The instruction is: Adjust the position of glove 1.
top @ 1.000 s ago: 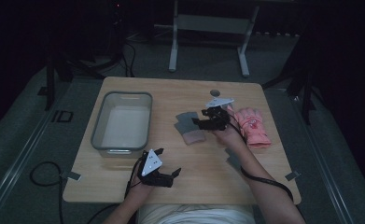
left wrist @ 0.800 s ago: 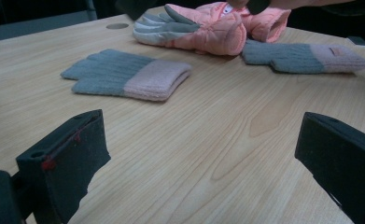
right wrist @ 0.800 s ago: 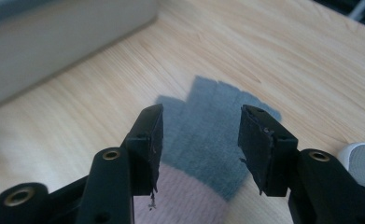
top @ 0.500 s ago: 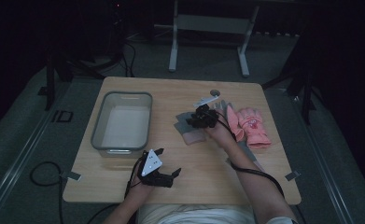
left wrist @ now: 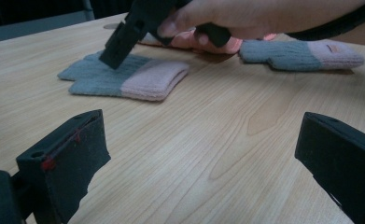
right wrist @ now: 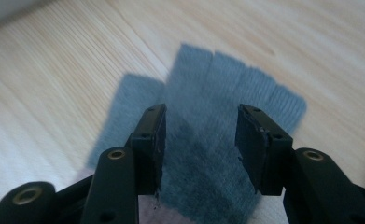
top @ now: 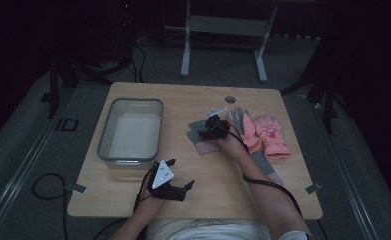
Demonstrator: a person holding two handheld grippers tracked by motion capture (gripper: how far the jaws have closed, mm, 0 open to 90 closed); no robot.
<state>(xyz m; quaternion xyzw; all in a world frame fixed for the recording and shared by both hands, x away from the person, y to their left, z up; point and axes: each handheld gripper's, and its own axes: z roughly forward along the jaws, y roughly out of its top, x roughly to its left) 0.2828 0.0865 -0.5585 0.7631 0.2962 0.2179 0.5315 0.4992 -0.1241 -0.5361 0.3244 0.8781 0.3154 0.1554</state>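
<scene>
Where the wooden counter (top: 133,195) is seen from the high view, a clear plastic bin (top: 129,132) is set on its left half, and nothing can be made out inside it. Near the centre, a grey glove with a pink cuff (top: 201,136) is laid flat, and the right hand-held gripper (top: 207,131) is held over it, tilted down. In the right gripper view its jaws are parted with the grey glove's (right wrist: 208,154) knit between and beneath them; whether the fabric is touched cannot be told. A second grey glove (left wrist: 301,52) is seen in the left gripper view beyond the right hand (left wrist: 227,18). A pair of pink gloves (top: 265,135) is laid just right of that hand. The left hand-held gripper (top: 175,186) is held near the front edge, released, jaws wide apart above bare wood.
</scene>
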